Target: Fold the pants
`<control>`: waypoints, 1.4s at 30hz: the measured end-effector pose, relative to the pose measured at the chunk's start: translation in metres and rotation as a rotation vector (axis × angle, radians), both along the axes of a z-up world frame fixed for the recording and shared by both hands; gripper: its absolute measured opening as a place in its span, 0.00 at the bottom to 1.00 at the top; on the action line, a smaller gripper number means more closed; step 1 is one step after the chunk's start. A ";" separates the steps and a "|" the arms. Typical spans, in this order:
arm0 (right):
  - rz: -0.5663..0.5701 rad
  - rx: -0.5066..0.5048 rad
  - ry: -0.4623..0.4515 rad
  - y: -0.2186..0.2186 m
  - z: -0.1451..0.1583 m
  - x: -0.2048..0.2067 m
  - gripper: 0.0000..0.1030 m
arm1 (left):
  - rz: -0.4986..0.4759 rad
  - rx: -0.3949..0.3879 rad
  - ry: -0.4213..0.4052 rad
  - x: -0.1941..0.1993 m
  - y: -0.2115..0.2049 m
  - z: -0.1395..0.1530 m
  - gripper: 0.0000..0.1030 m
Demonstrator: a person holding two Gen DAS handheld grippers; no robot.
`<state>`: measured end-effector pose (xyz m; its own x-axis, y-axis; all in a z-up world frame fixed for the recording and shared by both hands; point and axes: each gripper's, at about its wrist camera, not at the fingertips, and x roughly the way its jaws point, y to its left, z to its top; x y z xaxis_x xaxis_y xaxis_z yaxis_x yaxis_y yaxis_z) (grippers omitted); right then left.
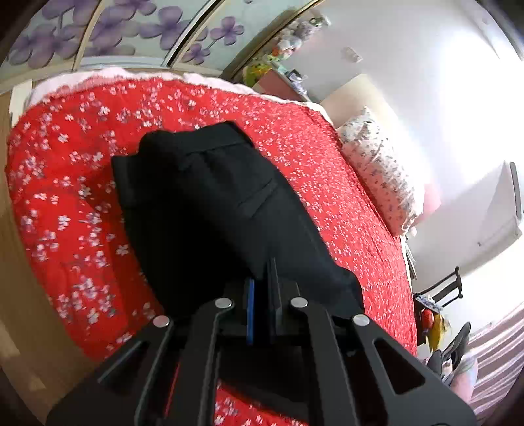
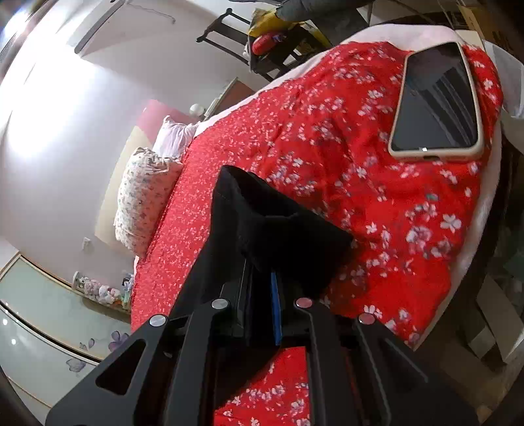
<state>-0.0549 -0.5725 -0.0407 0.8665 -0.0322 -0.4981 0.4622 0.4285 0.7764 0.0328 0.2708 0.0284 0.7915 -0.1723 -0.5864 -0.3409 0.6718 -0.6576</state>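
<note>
The black pants [image 1: 209, 209] lie on a red bedspread [image 1: 65, 196] printed with small white and lilac blossoms. In the left wrist view the cloth runs straight ahead of the fingers, its gathered waistband at the far end and a slanted pocket slit just right of the fingers' line. The left gripper [image 1: 262, 295] has its two fingers drawn together on the near end of the pants, with black fabric pinched between the blue pad and the dark one. In the right wrist view the right gripper [image 2: 262, 288] is likewise clamped on the pants [image 2: 262, 216], which rise ahead of the fingertips as a bunched, folded-over flap.

Beyond the right fingers and to their right, a smartphone [image 2: 437, 101] in a pale case rests screen-up on the bedspread [image 2: 376, 213]. To their left a floral pillow [image 2: 144, 196] sits at the bed's edge against the wall. In the left view the pillow [image 1: 380, 173] is to the right of the fingers, and a wardrobe door with purple flowers [image 1: 131, 29] stands beyond the bed.
</note>
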 end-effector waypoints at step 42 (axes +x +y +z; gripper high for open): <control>0.018 -0.366 0.287 -0.051 0.078 0.077 0.54 | -0.183 0.133 -0.153 -0.015 -0.082 0.020 0.64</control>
